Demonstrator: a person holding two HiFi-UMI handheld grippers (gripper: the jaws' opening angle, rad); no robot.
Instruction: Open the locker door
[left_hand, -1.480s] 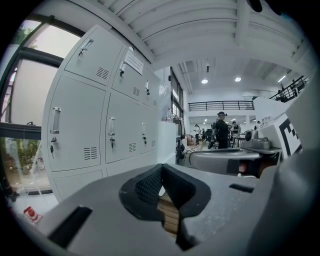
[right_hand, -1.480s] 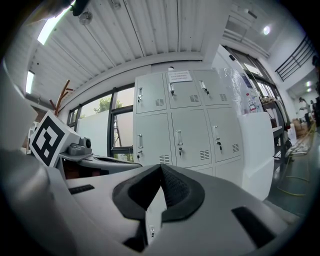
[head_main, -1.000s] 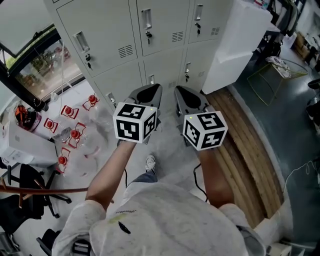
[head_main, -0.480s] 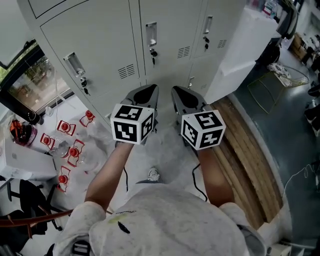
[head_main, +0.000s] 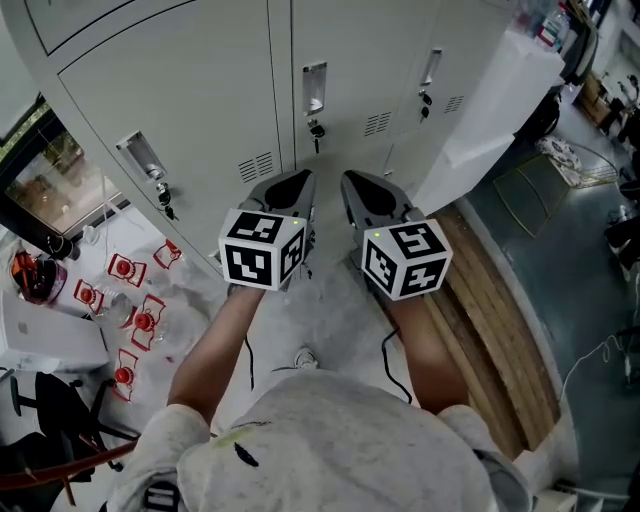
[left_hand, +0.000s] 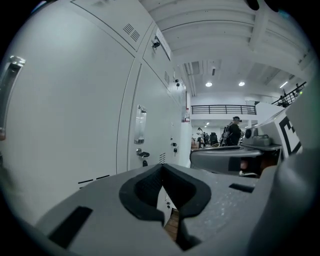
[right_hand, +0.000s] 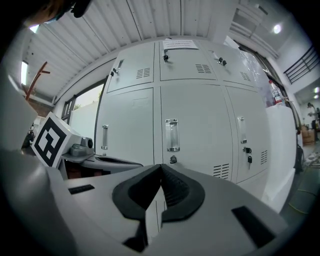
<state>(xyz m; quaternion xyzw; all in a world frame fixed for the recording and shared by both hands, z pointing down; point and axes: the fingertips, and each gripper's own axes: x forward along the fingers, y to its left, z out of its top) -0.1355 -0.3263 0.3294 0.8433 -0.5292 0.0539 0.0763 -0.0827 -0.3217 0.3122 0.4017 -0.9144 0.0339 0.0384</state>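
We see small red-and-clear pieces (head_main: 144, 321) scattered on the pale floor (head_main: 335, 300) at the left, near a window (head_main: 45, 185) with greenery behind it. A black chair (head_main: 45, 405) stands at the lower left. To the right, wooden boards (head_main: 490, 330) run beside a dark floor (head_main: 575, 260), with a tall white panel (head_main: 490, 110) at their far end. A thin white cable (head_main: 590, 355) trails over the dark floor. In the left gripper view we make out a distant person in dark clothes (left_hand: 234, 134) beneath a railed balcony (left_hand: 222, 108) and ceiling lights (left_hand: 241, 84).
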